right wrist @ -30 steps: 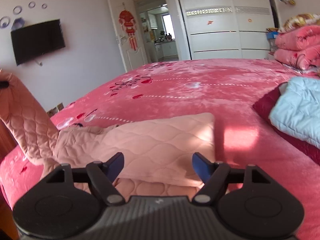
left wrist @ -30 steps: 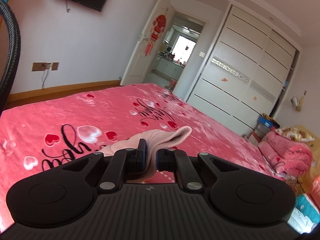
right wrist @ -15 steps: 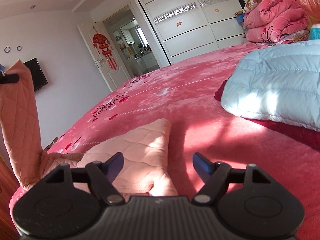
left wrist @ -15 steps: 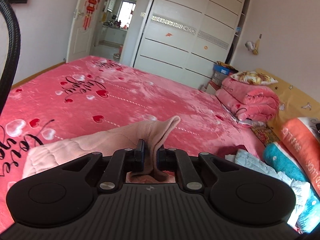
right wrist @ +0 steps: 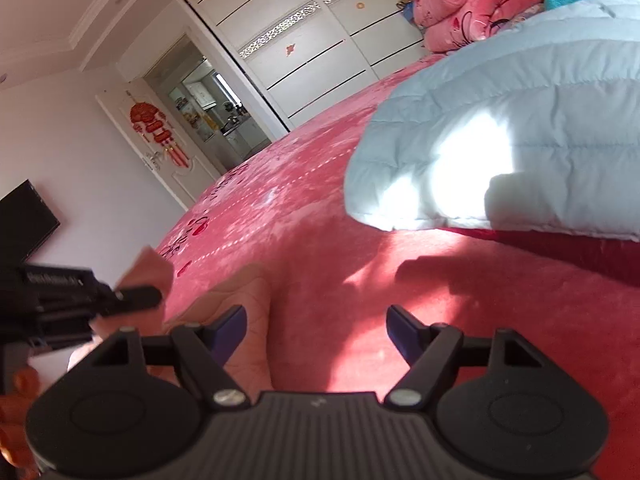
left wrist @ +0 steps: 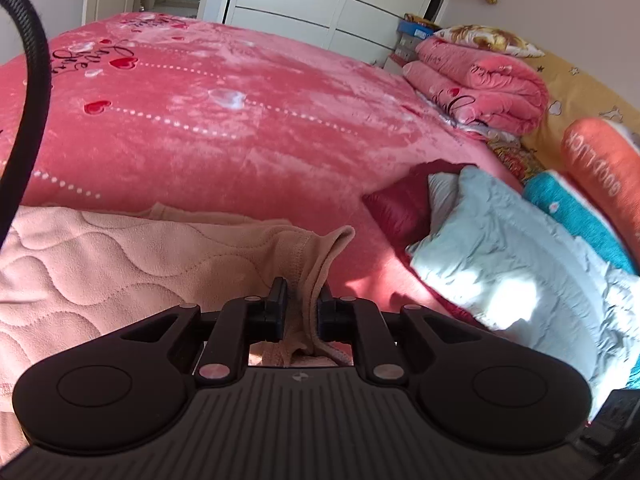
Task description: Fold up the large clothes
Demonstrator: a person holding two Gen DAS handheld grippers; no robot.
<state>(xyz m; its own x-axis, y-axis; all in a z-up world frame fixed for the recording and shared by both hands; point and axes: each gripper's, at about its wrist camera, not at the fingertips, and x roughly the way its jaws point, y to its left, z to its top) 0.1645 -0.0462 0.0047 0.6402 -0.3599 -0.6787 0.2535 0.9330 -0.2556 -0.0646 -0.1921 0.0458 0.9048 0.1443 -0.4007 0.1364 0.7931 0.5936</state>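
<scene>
Low over bed, left claw (left wrist: 302, 308) pinching pink garment (left wrist: 120, 256), right claw (right wrist: 316, 330) spread wide

The pink quilted garment (left wrist: 120, 264) is soft matt fleece cloth. The bed blanket (left wrist: 248, 132) is plush with a light sheen. The light-blue puffer jacket (right wrist: 520, 120) looks smooth, slightly glossy.

Reading "GOOD LUCK" in white capitals along the orange bolster (left wrist: 604, 184); showing black script "Love" beside red hearts on the pink bedspread (left wrist: 72, 62); other lettering staying illegible.
</scene>
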